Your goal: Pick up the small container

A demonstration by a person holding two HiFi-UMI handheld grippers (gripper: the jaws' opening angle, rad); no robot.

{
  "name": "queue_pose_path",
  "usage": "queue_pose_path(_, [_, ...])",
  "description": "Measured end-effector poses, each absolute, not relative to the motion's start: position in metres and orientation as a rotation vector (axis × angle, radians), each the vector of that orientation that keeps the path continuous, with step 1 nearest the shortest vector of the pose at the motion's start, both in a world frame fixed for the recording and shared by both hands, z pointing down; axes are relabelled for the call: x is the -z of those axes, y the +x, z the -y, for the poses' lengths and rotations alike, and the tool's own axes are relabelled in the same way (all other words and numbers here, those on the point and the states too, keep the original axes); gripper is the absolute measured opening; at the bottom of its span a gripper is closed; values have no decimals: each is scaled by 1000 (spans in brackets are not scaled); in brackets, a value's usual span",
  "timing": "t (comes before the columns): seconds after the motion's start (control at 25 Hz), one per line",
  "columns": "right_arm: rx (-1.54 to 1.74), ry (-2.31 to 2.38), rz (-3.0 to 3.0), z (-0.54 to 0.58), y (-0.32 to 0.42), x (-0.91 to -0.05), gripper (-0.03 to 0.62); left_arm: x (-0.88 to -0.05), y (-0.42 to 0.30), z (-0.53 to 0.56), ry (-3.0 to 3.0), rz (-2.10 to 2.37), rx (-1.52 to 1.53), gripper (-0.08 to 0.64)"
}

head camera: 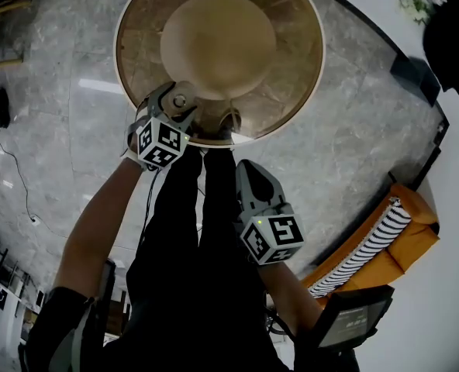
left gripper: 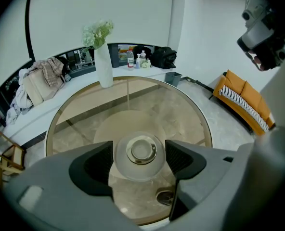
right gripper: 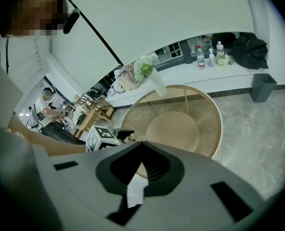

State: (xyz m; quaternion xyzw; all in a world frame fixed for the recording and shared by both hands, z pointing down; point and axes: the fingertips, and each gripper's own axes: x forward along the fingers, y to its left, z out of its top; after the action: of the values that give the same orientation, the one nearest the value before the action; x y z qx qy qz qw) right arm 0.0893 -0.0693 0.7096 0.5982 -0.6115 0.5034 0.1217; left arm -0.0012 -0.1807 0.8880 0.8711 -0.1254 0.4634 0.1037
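Observation:
The small container [left gripper: 141,150] is a round frosted jar with a shiny metal lid. It stands near the front edge of the round glass table [left gripper: 203,124], whose rim [head camera: 119,53] is gold. My left gripper [left gripper: 139,147] is open and angled down, one dark pad on each side of the jar, close to its wall. From the head view, that gripper [head camera: 180,101] sits over the table's near rim with the jar [head camera: 181,99] between its fingers. My right gripper [head camera: 243,167] hangs short of the table over the person's legs. Its jaws [right gripper: 141,144] are shut and empty.
A white vase of flowers [left gripper: 103,64] stands at the table's far edge. Beyond it runs a white ledge with bottles [left gripper: 135,59], a heap of clothes [left gripper: 36,81] and a grey bin [left gripper: 172,77]. An orange sofa with a striped cushion [head camera: 384,239] is on the right.

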Motion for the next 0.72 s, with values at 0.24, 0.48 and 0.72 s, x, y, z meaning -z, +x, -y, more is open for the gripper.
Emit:
queue_pose_path(0.24, [-1502, 1729, 1765, 61, 86, -729, 6, -906, 3, 183, 2560, 402, -1343, 326])
queue_pose_path(0.48, [-1513, 1727, 1728, 52, 85, -742, 6, -913, 5, 184, 2586, 402, -1314, 327])
queue_pose_path(0.72, [-1492, 1760, 1713, 51, 96, -736, 6, -915, 8, 184, 2572, 393, -1329, 327])
